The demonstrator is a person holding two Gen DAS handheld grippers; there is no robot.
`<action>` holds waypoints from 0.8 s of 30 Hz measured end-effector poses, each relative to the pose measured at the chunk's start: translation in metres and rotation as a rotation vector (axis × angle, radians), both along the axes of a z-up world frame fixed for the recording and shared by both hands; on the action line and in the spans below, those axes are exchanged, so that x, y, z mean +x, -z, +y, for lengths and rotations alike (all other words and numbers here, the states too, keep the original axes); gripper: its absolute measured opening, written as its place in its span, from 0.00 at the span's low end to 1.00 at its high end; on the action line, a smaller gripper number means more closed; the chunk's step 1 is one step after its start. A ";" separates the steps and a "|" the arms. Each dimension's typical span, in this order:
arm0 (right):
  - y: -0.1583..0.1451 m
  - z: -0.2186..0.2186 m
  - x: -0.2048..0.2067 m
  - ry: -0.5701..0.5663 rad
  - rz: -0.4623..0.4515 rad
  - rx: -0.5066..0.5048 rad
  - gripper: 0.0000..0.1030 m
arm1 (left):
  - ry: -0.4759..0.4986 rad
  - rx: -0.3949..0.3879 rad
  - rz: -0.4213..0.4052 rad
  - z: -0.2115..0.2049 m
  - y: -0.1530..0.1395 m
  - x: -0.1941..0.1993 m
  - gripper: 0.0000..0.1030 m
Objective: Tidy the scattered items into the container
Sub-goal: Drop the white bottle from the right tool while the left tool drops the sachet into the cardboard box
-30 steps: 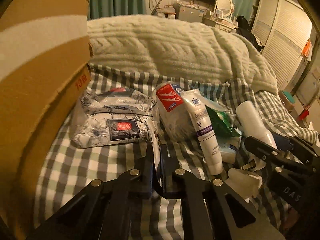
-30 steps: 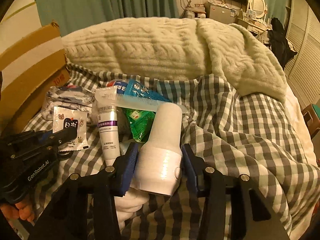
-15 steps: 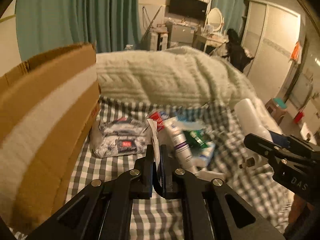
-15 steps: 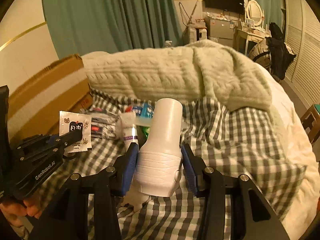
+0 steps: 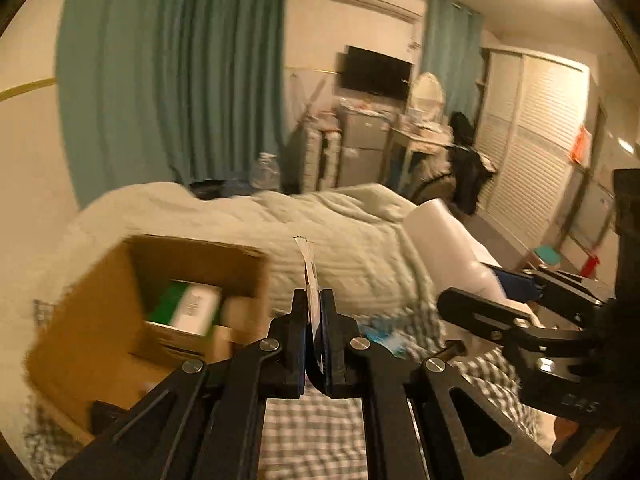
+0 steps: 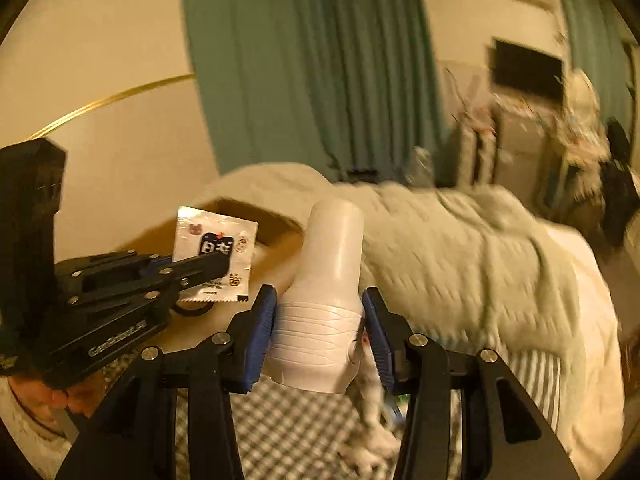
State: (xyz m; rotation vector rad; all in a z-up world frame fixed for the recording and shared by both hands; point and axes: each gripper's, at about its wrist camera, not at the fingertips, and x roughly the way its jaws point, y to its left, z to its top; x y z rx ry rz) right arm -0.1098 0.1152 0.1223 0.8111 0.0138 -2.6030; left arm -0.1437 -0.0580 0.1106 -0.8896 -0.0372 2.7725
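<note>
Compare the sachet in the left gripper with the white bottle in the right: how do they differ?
The sachet is flat and thin, edge-on between nearly closed fingers; the white bottle is bulky and round, spreading the right gripper wide. The sachet carries printed graphics; the bottle is plain white with ribbing. The left gripper pinches the sachet's lower part; the bottle is held around its wide base. Both are lifted near the cardboard box.

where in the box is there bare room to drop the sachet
Inside the cardboard box, bare floor shows at the near left, bordered by the left wall and the green-and-white carton. The far right corner is crowded with cartons.
</note>
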 end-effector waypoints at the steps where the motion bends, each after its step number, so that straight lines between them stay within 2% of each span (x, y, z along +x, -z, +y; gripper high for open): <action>1: -0.008 -0.012 -0.002 -0.026 0.015 0.000 0.42 | -0.027 -0.004 0.005 -0.012 -0.003 -0.001 0.06; 5: -0.021 -0.063 -0.016 -0.123 0.032 0.006 0.42 | -0.147 -0.059 0.005 -0.062 -0.002 -0.008 0.06; 8: -0.010 -0.104 -0.031 -0.183 -0.001 0.020 0.42 | -0.210 -0.069 -0.045 -0.094 0.016 -0.018 0.06; 11: 0.010 -0.134 -0.047 -0.227 -0.052 0.019 0.42 | -0.232 -0.066 -0.080 -0.111 0.034 -0.025 0.06; 17: 0.040 -0.158 -0.067 -0.252 -0.104 0.022 0.42 | -0.248 -0.070 -0.138 -0.123 0.061 -0.033 0.06; 19: 0.042 -0.157 -0.070 -0.254 -0.097 0.004 0.43 | -0.252 -0.081 -0.145 -0.124 0.066 -0.032 0.10; 20: 0.043 -0.154 -0.071 -0.255 -0.096 -0.006 0.50 | -0.261 -0.098 -0.144 -0.121 0.067 -0.032 0.12; 21: 0.043 -0.152 -0.071 -0.251 -0.094 -0.012 0.58 | -0.258 -0.107 -0.142 -0.119 0.067 -0.030 0.24; 22: 0.042 -0.149 -0.071 -0.244 -0.087 -0.020 0.60 | -0.252 -0.120 -0.141 -0.117 0.068 -0.029 0.50; 24: 0.037 -0.142 -0.070 -0.231 -0.068 -0.016 0.60 | -0.264 -0.143 -0.105 -0.111 0.064 -0.023 0.83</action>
